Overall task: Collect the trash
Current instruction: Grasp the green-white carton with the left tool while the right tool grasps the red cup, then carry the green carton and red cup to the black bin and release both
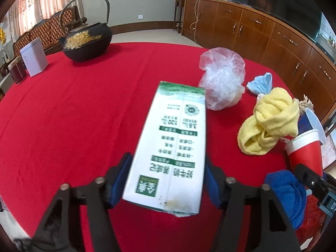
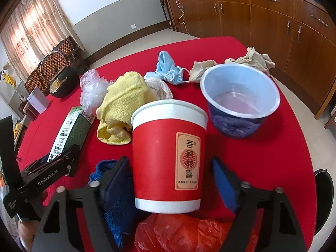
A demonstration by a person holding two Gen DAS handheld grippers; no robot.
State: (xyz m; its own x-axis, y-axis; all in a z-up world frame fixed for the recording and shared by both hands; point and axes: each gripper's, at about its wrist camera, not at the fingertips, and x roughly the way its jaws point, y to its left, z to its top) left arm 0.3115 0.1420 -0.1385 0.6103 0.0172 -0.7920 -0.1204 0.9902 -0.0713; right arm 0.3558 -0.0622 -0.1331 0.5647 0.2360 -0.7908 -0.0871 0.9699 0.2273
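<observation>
A white and green milk carton [image 1: 174, 136] lies flat on the red tablecloth [image 1: 73, 115]. My left gripper [image 1: 168, 159] is shut on its near end, with both blue pads against its sides. A red paper cup [image 2: 168, 157] with a gold label stands upright between the pads of my right gripper [image 2: 169, 159]. The left pad [image 2: 124, 174] is at the cup's wall and a thin gap shows beside the right pad [image 2: 222, 180], so this gripper is open. In the right wrist view the carton [image 2: 69, 132] and the left gripper [image 2: 61, 163] sit at the left.
Around the cup lie a yellow cloth [image 2: 121, 109], a blue bowl [image 2: 239, 105], a blue face mask [image 2: 168, 71], a beige crumpled rag [image 2: 252, 59], a blue cloth [image 2: 117, 199] and an orange plastic bag [image 2: 189, 233]. A clear plastic bag [image 1: 222, 77], a black kettle [image 1: 88, 40] and a white box [image 1: 34, 56] stand farther back.
</observation>
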